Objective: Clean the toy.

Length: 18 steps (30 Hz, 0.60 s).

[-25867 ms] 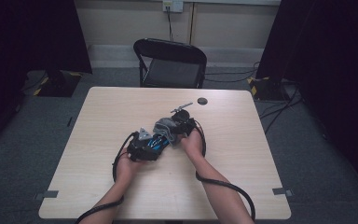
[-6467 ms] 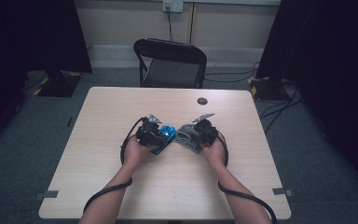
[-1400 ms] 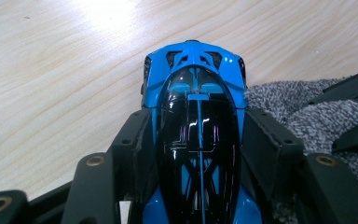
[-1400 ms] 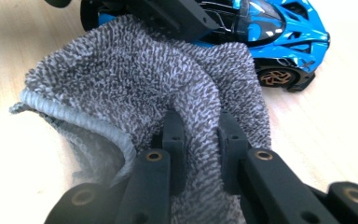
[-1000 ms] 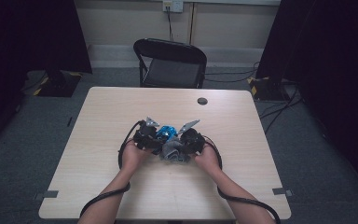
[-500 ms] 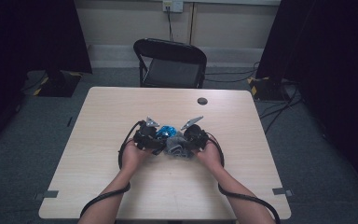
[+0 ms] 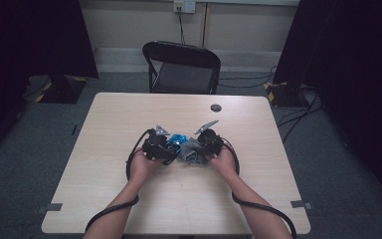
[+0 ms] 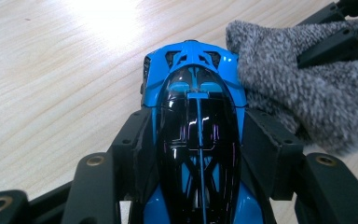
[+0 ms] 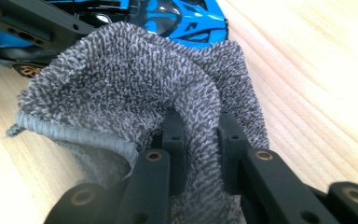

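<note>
While the person sits with both forearms on the wooden surface, the left tool is clamped on a blue toy car, its two black jaws pressed flat against the car's flanks with the glossy black canopy running up between them. The car's nose points away from that tool, toward the far edge, and its wheels sit low against the wood (I can't make out from where I stand whether they actually bear on it).

The right tool is pinched tight on a grey cloth, a thick looped towel fabric bunched into a fold that swells up and over the jaws, one hemmed edge hanging off to the side. That cloth presses against the car's front corner, touching the blue bodywork just beside the nose; in the left gripper view the same wad sits against the car's right shoulder with the other tool's dark jaws behind it.

From above, the two tools meet near the middle of the surface, left tool and right tool facing each other, the car and cloth squeezed in between. A cable trails back from each hand along the forearm. Farther off, a small dark disc lies near the far edge, well apart from the work, and a black folding chair stands beyond the surface on the grey carpet.
</note>
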Motion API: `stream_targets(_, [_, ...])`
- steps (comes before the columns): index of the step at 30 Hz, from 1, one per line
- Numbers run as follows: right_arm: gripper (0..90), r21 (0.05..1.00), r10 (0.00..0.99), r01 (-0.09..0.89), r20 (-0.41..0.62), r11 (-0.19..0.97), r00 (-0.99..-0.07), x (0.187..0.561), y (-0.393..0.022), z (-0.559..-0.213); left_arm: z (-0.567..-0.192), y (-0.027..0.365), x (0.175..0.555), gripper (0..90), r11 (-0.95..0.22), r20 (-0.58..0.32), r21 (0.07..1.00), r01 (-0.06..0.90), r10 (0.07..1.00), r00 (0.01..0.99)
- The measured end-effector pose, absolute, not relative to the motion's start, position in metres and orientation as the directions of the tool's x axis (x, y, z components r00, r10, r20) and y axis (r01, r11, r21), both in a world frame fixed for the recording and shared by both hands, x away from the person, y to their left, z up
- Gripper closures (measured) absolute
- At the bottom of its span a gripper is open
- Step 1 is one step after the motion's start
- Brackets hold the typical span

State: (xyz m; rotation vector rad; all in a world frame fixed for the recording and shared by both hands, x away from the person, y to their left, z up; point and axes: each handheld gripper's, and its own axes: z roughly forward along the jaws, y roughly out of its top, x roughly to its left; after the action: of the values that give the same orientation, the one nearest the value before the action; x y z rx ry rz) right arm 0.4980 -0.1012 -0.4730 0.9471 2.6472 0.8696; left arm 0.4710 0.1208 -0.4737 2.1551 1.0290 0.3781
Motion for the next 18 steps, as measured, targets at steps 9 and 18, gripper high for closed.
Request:
stream_targets(9, [77.6,0.596,0.656,0.534,0.015,0.600,-0.754,0.504,-0.106,-0.474,-0.474,0.121,0.471,44.4,-0.433,-0.037,0.707,0.560,0.767,0.640])
stream_targets(18, [77.4,0.603,0.687,0.557,0.020,0.571,-0.726,0.511,-0.112,-0.474,-0.474,0.121,0.471,44.4,-0.428,-0.043,0.707,0.563,0.769,0.638])
